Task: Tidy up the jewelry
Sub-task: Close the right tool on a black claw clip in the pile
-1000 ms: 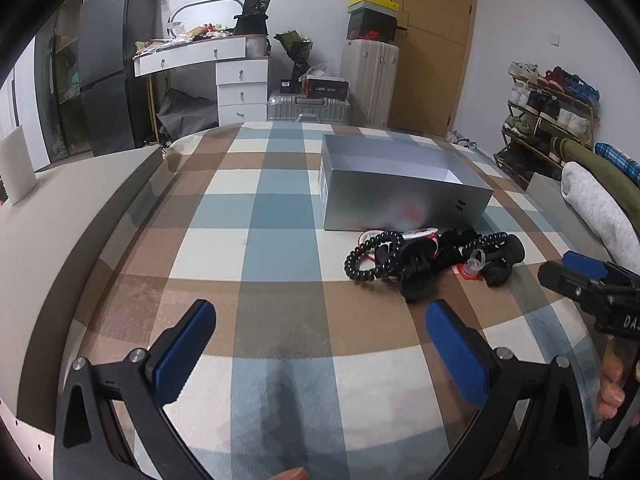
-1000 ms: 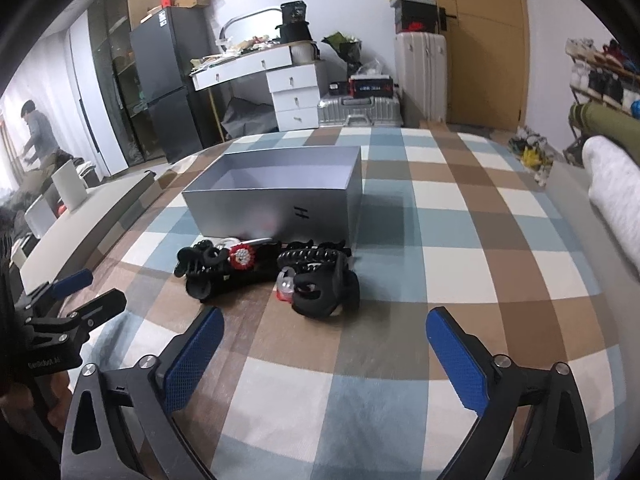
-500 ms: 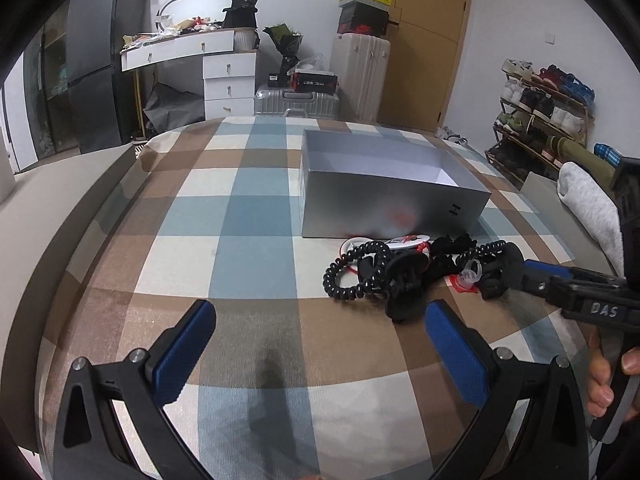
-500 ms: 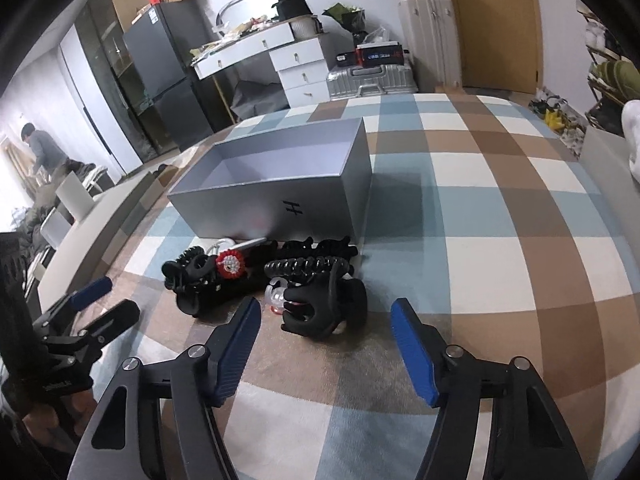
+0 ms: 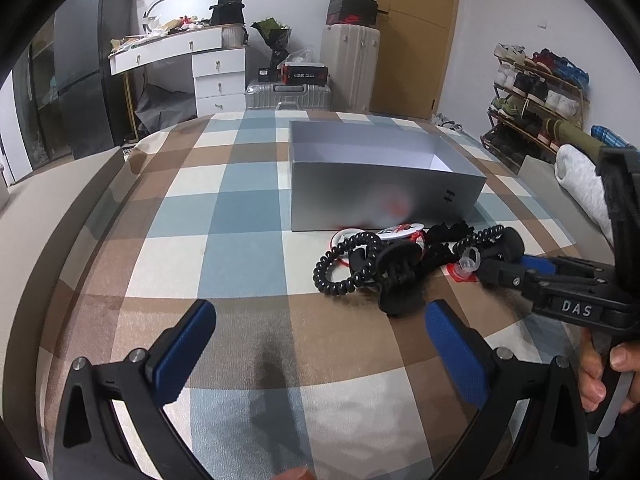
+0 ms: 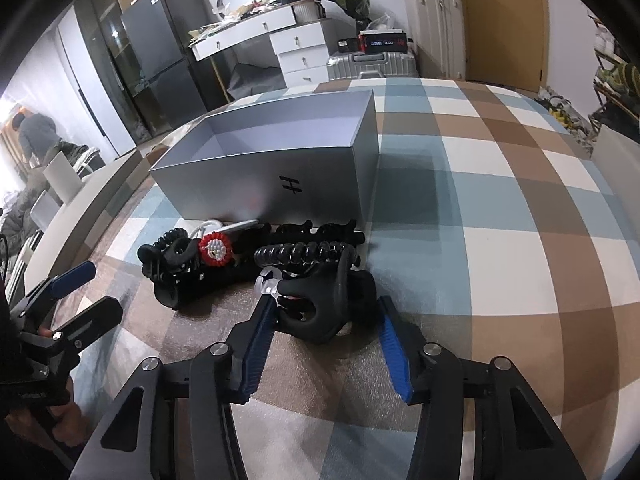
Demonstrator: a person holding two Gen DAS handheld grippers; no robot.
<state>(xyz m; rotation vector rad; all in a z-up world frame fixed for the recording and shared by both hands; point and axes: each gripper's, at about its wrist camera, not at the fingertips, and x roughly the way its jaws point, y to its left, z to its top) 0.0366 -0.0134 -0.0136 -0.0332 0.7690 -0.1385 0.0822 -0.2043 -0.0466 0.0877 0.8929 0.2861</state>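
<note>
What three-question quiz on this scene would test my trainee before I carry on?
1. True or false: the grey box is open at the top.
2. Which thing lies between the right gripper's closing jaws? A) black hair claw B) red beaded piece C) coiled hair tie
3. What is between the left gripper's jaws?

Key: 1 true. 2 A; the left pad looks to touch it, the right pad not yet. 3 Nothing, only checked cloth.
</note>
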